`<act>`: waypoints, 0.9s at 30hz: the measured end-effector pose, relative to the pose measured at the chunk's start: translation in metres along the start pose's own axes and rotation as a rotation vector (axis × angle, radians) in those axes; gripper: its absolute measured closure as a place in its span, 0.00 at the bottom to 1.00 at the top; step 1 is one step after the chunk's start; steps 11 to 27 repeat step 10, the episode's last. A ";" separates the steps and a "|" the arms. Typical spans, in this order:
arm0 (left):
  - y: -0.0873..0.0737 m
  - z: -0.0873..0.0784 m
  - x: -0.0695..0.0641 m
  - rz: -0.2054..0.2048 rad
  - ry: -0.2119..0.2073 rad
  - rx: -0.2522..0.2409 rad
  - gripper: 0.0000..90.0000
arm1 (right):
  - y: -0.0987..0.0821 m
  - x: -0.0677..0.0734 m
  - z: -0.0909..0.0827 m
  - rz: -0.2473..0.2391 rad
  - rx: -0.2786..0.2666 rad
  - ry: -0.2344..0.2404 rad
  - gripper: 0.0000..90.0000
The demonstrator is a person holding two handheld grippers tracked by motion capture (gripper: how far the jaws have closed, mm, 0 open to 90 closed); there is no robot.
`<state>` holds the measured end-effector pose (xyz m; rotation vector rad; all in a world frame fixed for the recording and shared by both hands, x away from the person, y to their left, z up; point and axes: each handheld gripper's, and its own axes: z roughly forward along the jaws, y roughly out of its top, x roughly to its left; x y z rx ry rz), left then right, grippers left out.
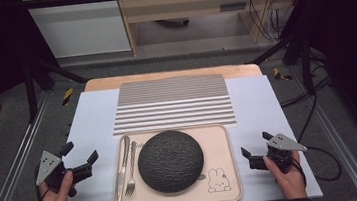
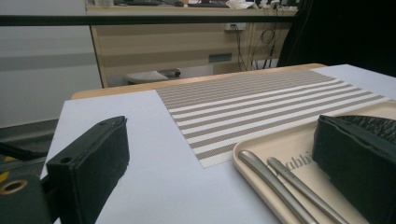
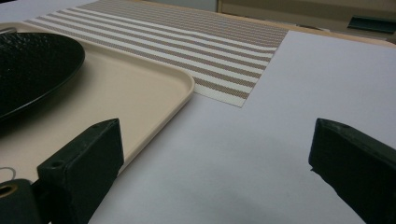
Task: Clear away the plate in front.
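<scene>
Left tool, held in the person's left hand, sits low over the pale sheet at the near left of the desk, jaws spread wide with nothing between them; in the left gripper view the same tool looks past its two black jaws toward the tray corner. Right tool, in the right hand, sits on the opposite side just off the tray's right edge, jaws likewise apart and empty (its own view, right tool, has bare sheet between the jaws). Between the two tools lies a beige tray at the near middle of the desk, close to each but touched by neither. On the tray, a dark, rough-textured round plate takes up the centre. Left of the plate, side by side along the tray's left edge, lie a knife on the outside and a fork on the inside, handles pointing away from the person; those handles show as knife and fork in the left gripper view. A small rabbit drawing marks the tray's near right corner. Beyond the tray, a striped placemat lies flat on the pale sheet, its near edge just beside the tray's far rim.
</scene>
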<state>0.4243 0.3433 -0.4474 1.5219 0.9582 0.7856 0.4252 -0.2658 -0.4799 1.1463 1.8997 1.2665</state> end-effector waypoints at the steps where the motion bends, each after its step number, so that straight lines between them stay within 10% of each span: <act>1: 0.000 0.000 -0.001 0.003 -0.004 -0.002 0.04 | 0.000 0.000 0.000 0.001 -0.001 0.001 0.04; 27: 0.005 0.001 -0.014 0.033 -0.033 -0.056 0.04 | 0.000 -0.001 -0.001 0.016 -0.019 0.007 0.04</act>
